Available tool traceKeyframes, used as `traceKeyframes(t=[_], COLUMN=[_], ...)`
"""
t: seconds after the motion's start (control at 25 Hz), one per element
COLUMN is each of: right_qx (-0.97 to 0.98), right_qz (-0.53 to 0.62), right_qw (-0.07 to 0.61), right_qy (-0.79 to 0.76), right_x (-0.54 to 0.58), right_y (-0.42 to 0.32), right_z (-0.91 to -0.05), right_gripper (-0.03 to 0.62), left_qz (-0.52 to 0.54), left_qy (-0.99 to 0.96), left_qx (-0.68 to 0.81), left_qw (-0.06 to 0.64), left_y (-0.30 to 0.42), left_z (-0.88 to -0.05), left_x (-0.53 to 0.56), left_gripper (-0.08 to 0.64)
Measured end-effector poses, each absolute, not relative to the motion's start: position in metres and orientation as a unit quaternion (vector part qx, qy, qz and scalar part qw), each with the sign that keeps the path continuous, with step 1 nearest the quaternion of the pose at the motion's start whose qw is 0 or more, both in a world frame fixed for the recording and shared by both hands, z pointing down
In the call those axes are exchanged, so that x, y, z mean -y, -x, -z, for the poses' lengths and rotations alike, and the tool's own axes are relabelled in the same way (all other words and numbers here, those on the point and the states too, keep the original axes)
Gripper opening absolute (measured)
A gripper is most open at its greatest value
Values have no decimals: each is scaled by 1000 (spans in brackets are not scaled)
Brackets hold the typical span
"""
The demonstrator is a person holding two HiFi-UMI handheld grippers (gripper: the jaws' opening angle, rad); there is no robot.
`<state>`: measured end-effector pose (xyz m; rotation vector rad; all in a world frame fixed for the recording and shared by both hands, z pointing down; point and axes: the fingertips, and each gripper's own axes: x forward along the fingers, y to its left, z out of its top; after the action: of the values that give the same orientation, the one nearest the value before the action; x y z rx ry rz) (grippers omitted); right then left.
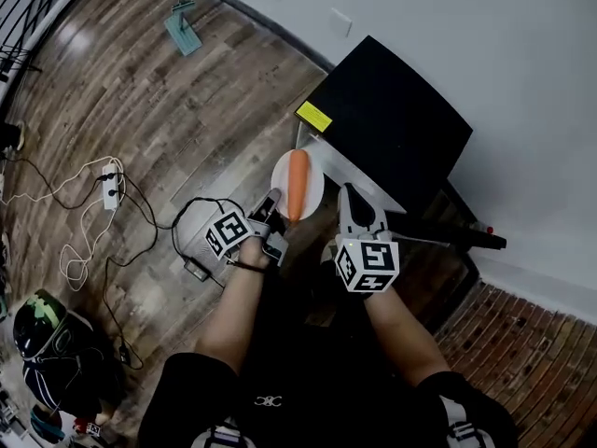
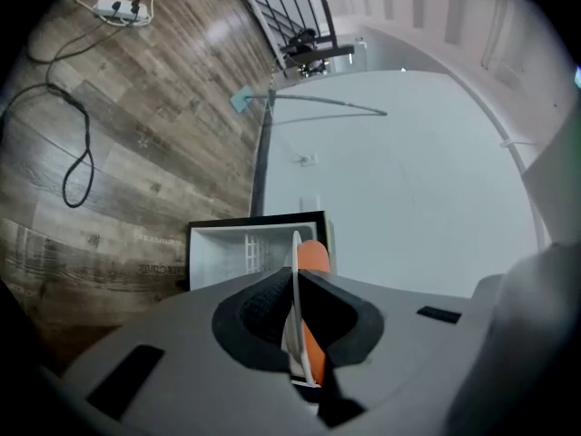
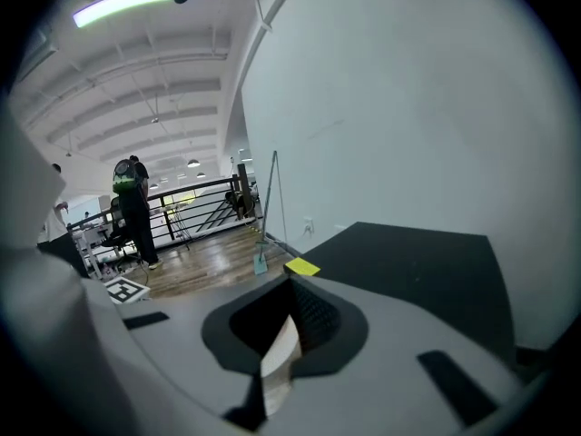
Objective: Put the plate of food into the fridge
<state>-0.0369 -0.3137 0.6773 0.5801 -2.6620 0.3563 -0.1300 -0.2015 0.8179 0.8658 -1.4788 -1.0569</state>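
A white plate [image 1: 315, 183] carrying a carrot [image 1: 297, 185] hangs above the floor in front of the black mini fridge [image 1: 392, 119]. My left gripper [image 1: 276, 202] is shut on the plate's near rim. In the left gripper view the plate [image 2: 295, 252] stands edge-on between the jaws, the carrot [image 2: 313, 254] beside it. Beyond them the fridge [image 2: 231, 257] stands open, showing its white inside. My right gripper [image 1: 347, 194] hovers at the fridge's front top edge, just right of the plate. Its jaws [image 3: 289, 334] stand together with a pale strip between them that I cannot identify.
The fridge door [image 1: 448, 231] swings out to the right. A yellow sticker [image 1: 313, 117] marks the fridge's top corner. Cables and a power strip [image 1: 110, 189] lie on the wooden floor at left, and a mop [image 1: 183, 28] leans by the wall. A person [image 3: 134, 207] stands far off.
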Motion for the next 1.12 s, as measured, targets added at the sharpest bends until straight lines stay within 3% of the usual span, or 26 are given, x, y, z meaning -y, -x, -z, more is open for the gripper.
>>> traceKeyframes(t=[0.4, 0.84, 1.12], right_qx=[968, 963, 945], right_qz=[-135, -89, -179], right_qw=[146, 134, 157], right_qy=[-155, -216, -223], right_x=[324, 349, 370], right_y=[89, 47, 18], right_z=[-798, -790, -816], right_gripper=[14, 14, 14], left_qz=[449, 487, 481], left_qy=[-375, -354, -380], left_qx=[611, 578, 589], left_qw=[534, 551, 526], left_y=[138, 139, 141], left_z=[-1013, -1115, -1148], left_x=[251, 319, 376], left_gripper=[18, 18, 18])
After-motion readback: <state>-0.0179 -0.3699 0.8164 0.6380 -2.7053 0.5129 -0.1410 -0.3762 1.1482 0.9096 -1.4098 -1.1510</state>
